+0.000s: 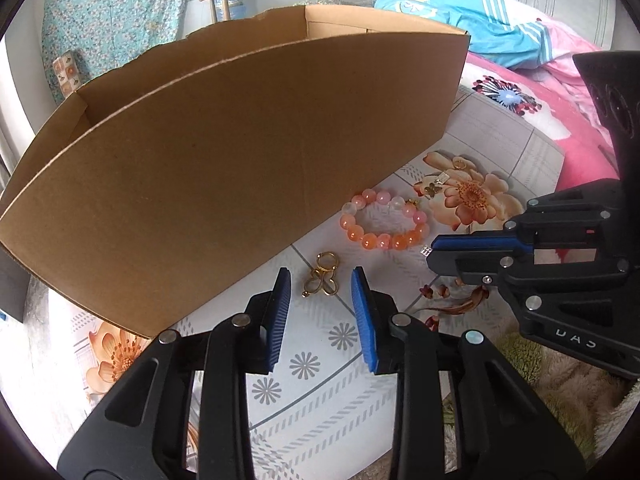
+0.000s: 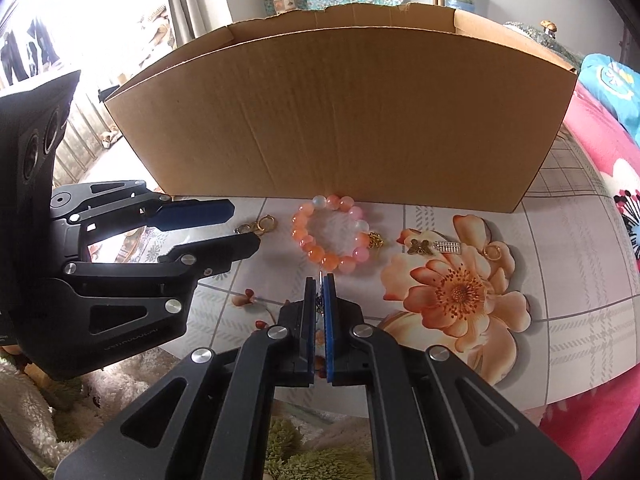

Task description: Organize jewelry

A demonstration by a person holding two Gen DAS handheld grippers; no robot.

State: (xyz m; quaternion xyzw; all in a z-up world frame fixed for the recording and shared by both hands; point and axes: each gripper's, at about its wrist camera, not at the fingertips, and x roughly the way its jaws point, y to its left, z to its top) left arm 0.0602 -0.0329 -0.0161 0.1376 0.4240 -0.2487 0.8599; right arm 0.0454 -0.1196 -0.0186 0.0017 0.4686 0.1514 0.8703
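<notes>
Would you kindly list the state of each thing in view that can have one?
cardboard box: open-topped, upright; inside hidden.
bead bracelet: flat on the cloth, untouched.
gold clasp charm: on the cloth ahead of the left gripper, not gripped.
left gripper: open.
right gripper: shut on a small silver piece.
butterfly and abacus charms: lying on the cloth.

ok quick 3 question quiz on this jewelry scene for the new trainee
1. True or false: the bead bracelet already lies inside the cardboard box.
2. Which gripper is shut on a small silvery piece? A) left gripper B) right gripper
3. Fill in: the gold clasp charm lies just ahead of the open ____ gripper.

Key: 1 false, it lies in front of the box; 2 B; 3 left.
</notes>
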